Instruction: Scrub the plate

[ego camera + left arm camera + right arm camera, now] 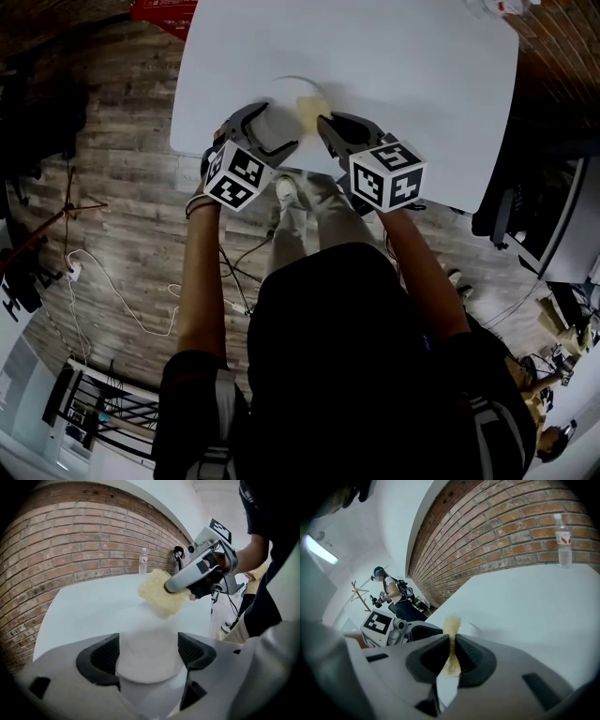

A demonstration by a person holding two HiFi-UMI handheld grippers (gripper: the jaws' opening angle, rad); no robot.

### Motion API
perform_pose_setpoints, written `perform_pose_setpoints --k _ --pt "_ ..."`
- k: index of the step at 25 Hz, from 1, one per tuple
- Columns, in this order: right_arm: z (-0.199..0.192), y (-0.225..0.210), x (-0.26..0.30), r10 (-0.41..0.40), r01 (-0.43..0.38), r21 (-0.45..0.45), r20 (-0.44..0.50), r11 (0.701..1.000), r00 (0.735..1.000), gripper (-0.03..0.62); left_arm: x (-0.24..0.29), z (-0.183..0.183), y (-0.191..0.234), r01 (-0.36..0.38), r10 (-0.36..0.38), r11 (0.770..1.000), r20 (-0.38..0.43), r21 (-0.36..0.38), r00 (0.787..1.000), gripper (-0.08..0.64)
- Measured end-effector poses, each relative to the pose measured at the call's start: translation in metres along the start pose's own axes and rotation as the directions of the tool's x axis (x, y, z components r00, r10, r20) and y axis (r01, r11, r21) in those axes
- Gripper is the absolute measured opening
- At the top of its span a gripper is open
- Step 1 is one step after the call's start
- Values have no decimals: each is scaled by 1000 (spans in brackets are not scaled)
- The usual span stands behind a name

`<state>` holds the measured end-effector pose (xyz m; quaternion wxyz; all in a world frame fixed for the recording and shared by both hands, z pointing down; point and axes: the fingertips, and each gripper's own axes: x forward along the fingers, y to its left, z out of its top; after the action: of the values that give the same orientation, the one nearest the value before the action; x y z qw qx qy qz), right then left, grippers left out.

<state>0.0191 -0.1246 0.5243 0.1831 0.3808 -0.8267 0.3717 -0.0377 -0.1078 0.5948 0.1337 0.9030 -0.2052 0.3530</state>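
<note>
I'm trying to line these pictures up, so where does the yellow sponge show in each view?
Head view: sponge upper centre, at the right gripper tip, over the plate on its right side.
Left gripper view: sponge above centre, in that gripper's grip.
Right gripper view: sponge centre, edge-on between the jaws.
Shared landmark: the white table.

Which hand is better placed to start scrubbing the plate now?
Right. The right hand-held gripper is shut on the yellow fibrous scrub pad over the round white plate. The left hand-held gripper is open at the plate's near rim.
</note>
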Motion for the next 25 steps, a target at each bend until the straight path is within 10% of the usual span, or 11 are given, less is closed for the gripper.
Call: perform_pose_setpoints --k 25 --pt "17 5 32 20 -29 -111 -77 993 997 43 0 -1 -3 0 0 1000 -9 -1 1000 371"
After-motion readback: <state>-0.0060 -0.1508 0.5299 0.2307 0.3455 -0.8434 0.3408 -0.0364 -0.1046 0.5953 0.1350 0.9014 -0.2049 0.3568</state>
